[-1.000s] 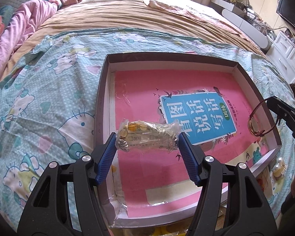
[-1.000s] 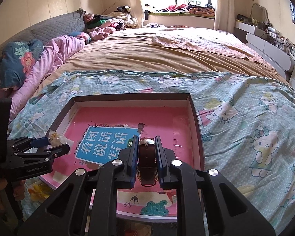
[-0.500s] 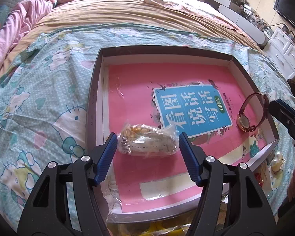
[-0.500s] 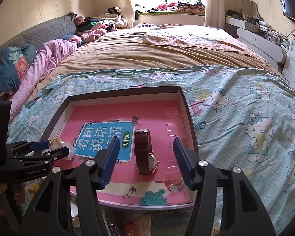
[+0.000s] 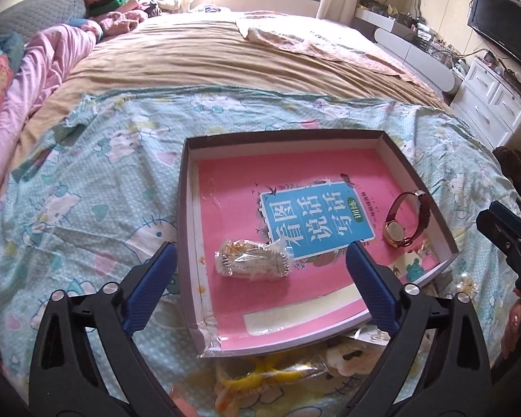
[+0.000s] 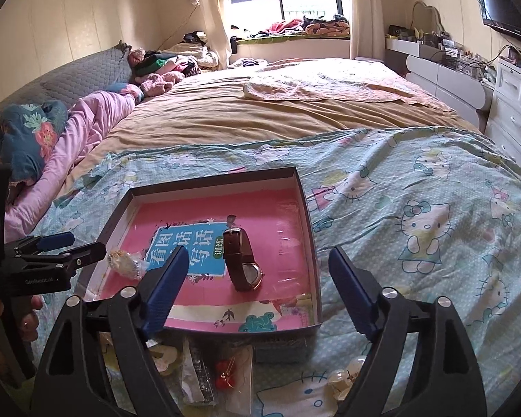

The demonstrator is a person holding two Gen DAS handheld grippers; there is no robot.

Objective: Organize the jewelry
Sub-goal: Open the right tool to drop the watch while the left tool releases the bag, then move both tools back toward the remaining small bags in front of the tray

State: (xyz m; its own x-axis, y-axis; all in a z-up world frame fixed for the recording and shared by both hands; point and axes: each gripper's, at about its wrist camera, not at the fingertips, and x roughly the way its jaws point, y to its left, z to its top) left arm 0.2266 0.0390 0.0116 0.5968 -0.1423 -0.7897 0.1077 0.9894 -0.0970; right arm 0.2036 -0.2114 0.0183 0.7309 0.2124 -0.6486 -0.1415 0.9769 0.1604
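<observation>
A shallow dark box [image 5: 185,187] [image 6: 311,229] with a pink and blue book cover as its floor lies on the bed. A clear bag of jewelry [image 5: 251,260] [image 6: 125,263] lies at its near left. A brown-strap watch [image 5: 404,224] [image 6: 241,260] stands on its edge at the box's right side. My left gripper [image 5: 257,285] [image 6: 71,246] is open and empty, just short of the bag. My right gripper [image 6: 257,288] [image 5: 500,229] is open and empty, pulled back from the watch.
More jewelry lies on the Hello Kitty sheet [image 6: 416,208] in front of the box: red bead earrings [image 6: 225,375], a pearl piece [image 6: 344,378], a clear packet [image 6: 198,371] and a yellow bagged item [image 5: 271,375]. Drawers [image 5: 493,100] stand at the right.
Both grippers opened and drew back. The left one let go of the bagged jewelry into the box; the right one let go of the watch, which now stands in the box.
</observation>
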